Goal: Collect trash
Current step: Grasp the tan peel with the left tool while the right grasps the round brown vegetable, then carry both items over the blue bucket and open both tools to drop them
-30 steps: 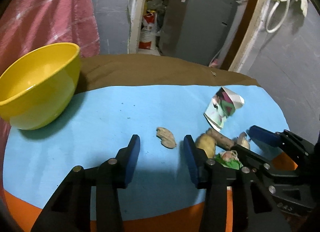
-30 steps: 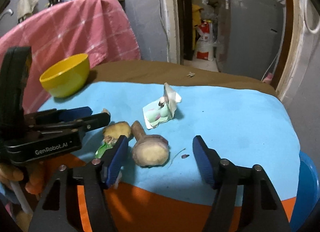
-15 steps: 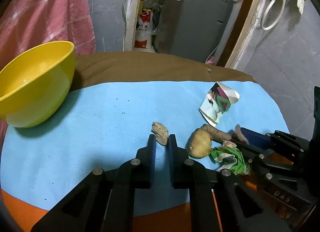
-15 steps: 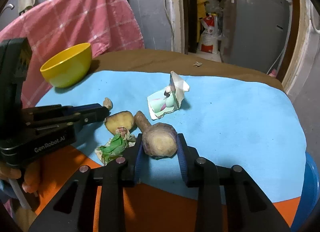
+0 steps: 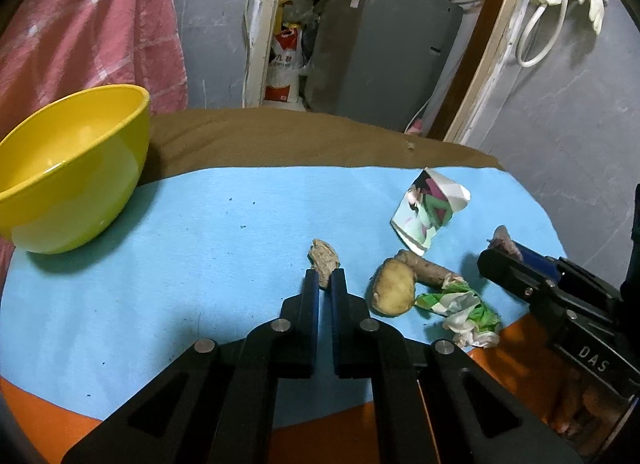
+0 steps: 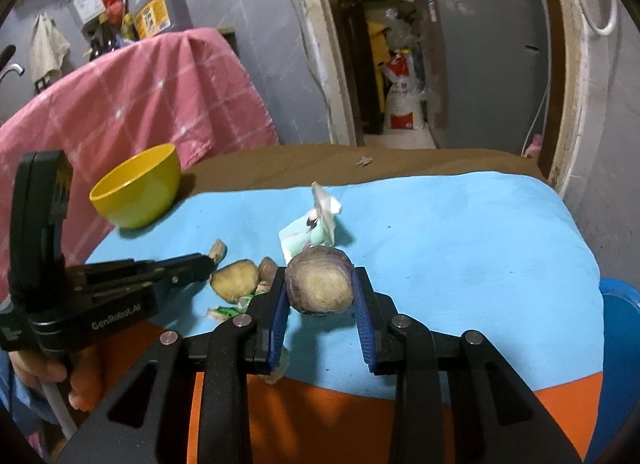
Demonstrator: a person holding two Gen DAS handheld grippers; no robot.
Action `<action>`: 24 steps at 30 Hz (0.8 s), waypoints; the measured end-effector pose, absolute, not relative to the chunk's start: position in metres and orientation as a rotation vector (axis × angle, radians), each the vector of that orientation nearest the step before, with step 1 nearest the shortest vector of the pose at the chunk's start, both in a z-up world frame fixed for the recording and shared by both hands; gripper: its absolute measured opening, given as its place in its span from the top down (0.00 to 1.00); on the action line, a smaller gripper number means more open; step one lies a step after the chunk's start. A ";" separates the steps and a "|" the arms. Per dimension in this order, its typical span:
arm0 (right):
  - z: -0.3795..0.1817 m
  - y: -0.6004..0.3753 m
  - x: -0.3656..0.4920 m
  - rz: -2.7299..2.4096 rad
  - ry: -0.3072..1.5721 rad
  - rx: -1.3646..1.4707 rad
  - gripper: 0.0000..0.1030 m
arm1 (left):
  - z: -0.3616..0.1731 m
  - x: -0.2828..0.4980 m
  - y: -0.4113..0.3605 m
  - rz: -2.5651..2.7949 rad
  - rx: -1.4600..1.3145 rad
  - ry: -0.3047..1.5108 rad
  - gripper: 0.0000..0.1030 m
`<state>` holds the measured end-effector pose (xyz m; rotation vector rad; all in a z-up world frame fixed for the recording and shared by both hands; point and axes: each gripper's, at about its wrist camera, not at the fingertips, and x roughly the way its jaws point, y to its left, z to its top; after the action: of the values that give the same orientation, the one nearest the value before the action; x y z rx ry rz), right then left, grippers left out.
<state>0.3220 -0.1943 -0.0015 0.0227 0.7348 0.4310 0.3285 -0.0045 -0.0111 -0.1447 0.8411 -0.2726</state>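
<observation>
Landmark = yellow bowl [image 5: 68, 167], a smooth glossy plastic round at the far-left edge of the blue mat [image 5: 200, 264] on the worktop; prob. the bin for the scraps, hence both tools work the pile to its right.

Left tool [image 5: 324, 284]: fingers nearly together, pinching the near end of a small dry wrinkled brown scrap [image 5: 323, 258], right of the bowl and nearer the camera. A thin piece, so only the tips hold it. Lifted or still on the mat: can't tell.

Right tool [image 6: 320, 292]: fingers partway closed around a bulbous root veg [image 6: 322, 284], purple-brown skin w/ a pale rough cut face toward the camera. It fills the gap btwn the blue ribbed pads, so the grip sits across the widest part. Seems raised off the mat, judging by the shadow under it.

Other trash on the mat, all right of the bowl:
- potato [image 5: 393, 287], matte tan, oval
- brown root piece [image 5: 426, 266] touching the potato's far side
- crumpled green-white wrapper [image 5: 466, 314] just beside the potato
- folded glossy printed packet [image 5: 428, 209] farther back, standing on edge

Bowl looks empty, so by my read 2 items are in hand and 4 remain.
</observation>
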 end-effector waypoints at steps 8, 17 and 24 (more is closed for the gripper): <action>-0.001 -0.191 0.323 0.428 0.724 0.018 0.73 | -0.007 0.324 -0.003 -0.275 -0.166 0.802 0.97; 0.001 -0.193 0.319 0.413 0.695 0.020 0.73 | -0.001 0.316 0.000 -0.269 -0.173 0.757 0.97; 0.012 -0.201 0.301 0.412 0.578 0.042 0.73 | 0.020 0.289 -0.008 -0.265 -0.164 0.603 0.97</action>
<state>0.3013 -0.2009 0.0120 0.0416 0.5779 0.4124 0.2893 -0.0077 0.0200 -0.1640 0.6029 -0.2647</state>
